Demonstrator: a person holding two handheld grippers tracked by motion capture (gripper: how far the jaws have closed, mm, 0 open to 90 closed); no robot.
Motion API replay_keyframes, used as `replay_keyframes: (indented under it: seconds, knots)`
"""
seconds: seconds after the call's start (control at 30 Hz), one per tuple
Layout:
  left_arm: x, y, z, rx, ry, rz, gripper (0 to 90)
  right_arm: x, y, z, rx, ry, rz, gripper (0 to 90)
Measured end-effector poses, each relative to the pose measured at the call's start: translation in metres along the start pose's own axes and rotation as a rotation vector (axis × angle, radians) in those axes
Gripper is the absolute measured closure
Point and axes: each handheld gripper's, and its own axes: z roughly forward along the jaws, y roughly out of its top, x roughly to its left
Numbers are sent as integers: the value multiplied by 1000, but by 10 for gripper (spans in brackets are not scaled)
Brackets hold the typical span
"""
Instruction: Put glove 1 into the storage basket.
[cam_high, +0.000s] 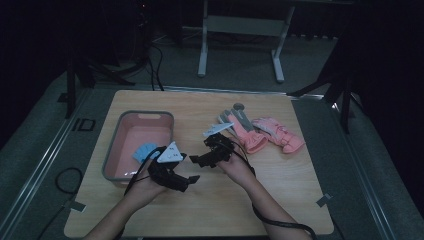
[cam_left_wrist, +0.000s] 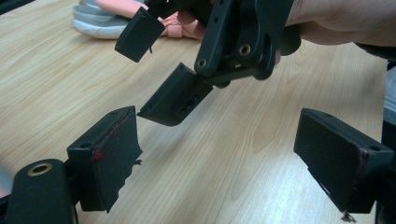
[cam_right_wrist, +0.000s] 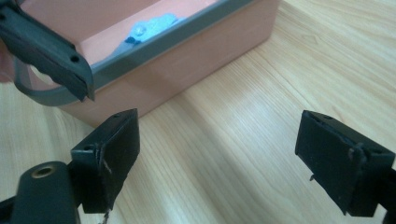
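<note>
Two pink and grey gloves lie side by side on the wooden table, one (cam_high: 243, 131) beside the other (cam_high: 280, 134); in the left gripper view a glove (cam_left_wrist: 100, 21) lies at the top left. My left gripper (cam_high: 187, 168) hovers near the pink bin's front corner, open, with nothing between its jaws (cam_left_wrist: 219, 168). My right gripper (cam_high: 200, 152) faces it from the right, just left of the gloves, also open and empty (cam_right_wrist: 219, 163). In the left gripper view the right gripper (cam_left_wrist: 156, 65) hangs close ahead with its jaws apart.
A pink bin with a grey rim (cam_high: 145, 114) stands at the table's left, with a light blue item (cam_high: 145, 150) inside it; in the right gripper view the bin's rim (cam_right_wrist: 187, 35) and the blue item (cam_right_wrist: 149, 25) are close ahead. White table legs (cam_high: 202, 55) stand behind the table.
</note>
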Motion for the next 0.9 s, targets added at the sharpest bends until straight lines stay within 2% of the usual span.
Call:
replay_keyframes:
  seconds: [0.1, 0.17, 0.27, 0.33, 0.43, 0.63, 0.77, 0.9]
  knots:
    - [-6, 0, 8, -16, -20, -7, 144, -5, -9, -7, -22, 22, 27, 138]
    - [-10, 0, 14, -20, -32, 2, 143, -8, -14, -13, -39, 18, 40, 138]
    - [-14, -2, 25, -1, -55, 12, 144, -16, -22, -19, -54, 19, 80, 138]
    - [-17, -3, 30, 12, -66, 20, 143, -21, -27, -23, -57, 1, 91, 138]
    - [-22, -6, 39, 14, -91, 22, 143, -25, -35, -28, -55, -25, 86, 137]
    - [-30, -16, 55, 22, -123, 17, 144, -30, -53, -29, -32, -42, 89, 137]
    - [-33, -25, 63, 27, -117, 24, 144, -33, -67, -27, -13, -45, 92, 136]
    - [-36, -33, 68, 21, -106, 22, 143, -37, -80, -30, -31, -52, 110, 137]
